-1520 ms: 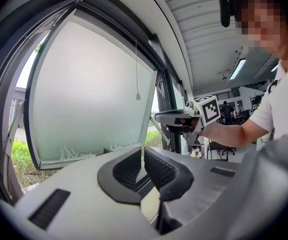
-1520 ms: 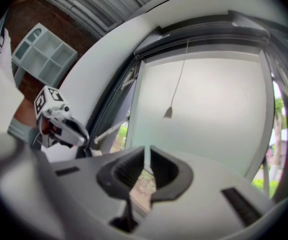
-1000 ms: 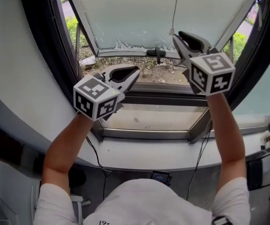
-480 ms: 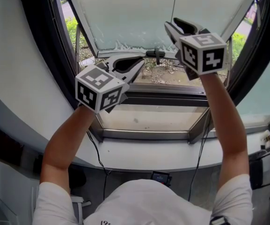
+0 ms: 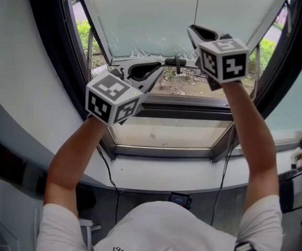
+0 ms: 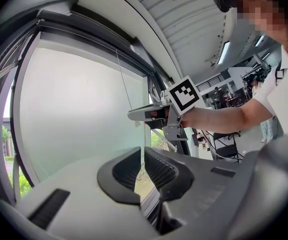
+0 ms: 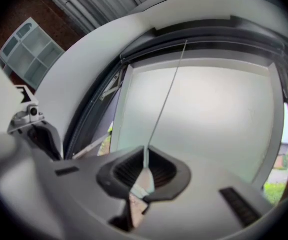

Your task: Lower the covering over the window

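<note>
The only print to be seen is the black-and-white square markers on each gripper's cube and some dark lettering on the person's white shirt (image 5: 161, 224), cut off at the bottom edge of the head view and not readable. The frosted white blind (image 5: 151, 14) hangs partway down inside the dark window frame (image 5: 46, 46). Its ragged lower edge sits above a strip of gravel and green plants seen through the glass. A thin pull cord (image 5: 197, 4) drops in front of the blind, right of its middle, straight into the right gripper (image 5: 191, 29). That gripper's jaws have just been closing and now pinch the cord's lower end, a pale tab lying between the ribbed pads (image 7: 129, 171). The left gripper (image 5: 164, 63) is held level near the blind's bottom edge, left of the other one, jaws pressed together on nothing. A black window handle (image 5: 177, 61) shows just beyond its tip.
</note>
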Demonstrator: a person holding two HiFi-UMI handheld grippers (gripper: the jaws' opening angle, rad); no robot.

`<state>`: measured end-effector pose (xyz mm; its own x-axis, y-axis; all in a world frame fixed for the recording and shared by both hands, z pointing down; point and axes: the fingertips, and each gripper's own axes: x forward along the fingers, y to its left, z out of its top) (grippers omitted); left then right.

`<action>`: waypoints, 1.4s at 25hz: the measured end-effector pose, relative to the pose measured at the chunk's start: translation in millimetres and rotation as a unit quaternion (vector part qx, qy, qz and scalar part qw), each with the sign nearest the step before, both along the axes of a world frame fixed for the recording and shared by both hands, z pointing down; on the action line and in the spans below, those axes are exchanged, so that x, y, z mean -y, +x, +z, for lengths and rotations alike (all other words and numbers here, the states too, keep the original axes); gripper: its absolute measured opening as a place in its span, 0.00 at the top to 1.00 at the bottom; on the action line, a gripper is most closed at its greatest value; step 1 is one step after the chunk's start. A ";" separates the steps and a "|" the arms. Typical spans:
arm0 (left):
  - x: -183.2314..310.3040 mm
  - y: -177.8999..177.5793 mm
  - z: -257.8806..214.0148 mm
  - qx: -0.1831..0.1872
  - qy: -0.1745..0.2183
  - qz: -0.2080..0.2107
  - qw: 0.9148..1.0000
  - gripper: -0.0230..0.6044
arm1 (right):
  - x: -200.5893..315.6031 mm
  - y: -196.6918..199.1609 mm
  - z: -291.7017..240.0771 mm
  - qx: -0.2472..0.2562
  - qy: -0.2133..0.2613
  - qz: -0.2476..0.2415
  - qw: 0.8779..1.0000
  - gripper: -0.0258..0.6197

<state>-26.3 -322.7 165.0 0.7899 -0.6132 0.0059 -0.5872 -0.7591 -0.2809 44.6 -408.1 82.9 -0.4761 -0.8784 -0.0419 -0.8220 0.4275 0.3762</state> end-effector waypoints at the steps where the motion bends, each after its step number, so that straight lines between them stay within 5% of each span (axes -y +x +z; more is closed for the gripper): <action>1: -0.7 -0.5 -0.4 0.000 0.000 0.000 1.000 0.94 | -0.3 0.8 -0.1 0.003 -0.001 0.000 1.000 0.90; 5: -4.2 -1.4 1.1 0.005 0.002 0.000 1.000 0.94 | -2.3 5.6 1.2 -0.001 0.000 0.006 1.000 0.92; 11: -7.2 -3.2 7.8 0.015 0.000 -0.002 1.000 0.94 | -9.7 2.4 3.4 -0.083 0.044 0.029 0.995 0.92; 22: -9.3 -5.4 12.0 0.044 0.018 -0.024 0.999 0.93 | -25.0 -15.0 6.1 -0.216 0.121 0.069 0.966 0.92; 35: -12.0 -0.6 14.4 0.044 0.021 -0.030 0.998 0.94 | -16.3 4.5 28.9 -0.401 0.136 0.156 0.893 0.92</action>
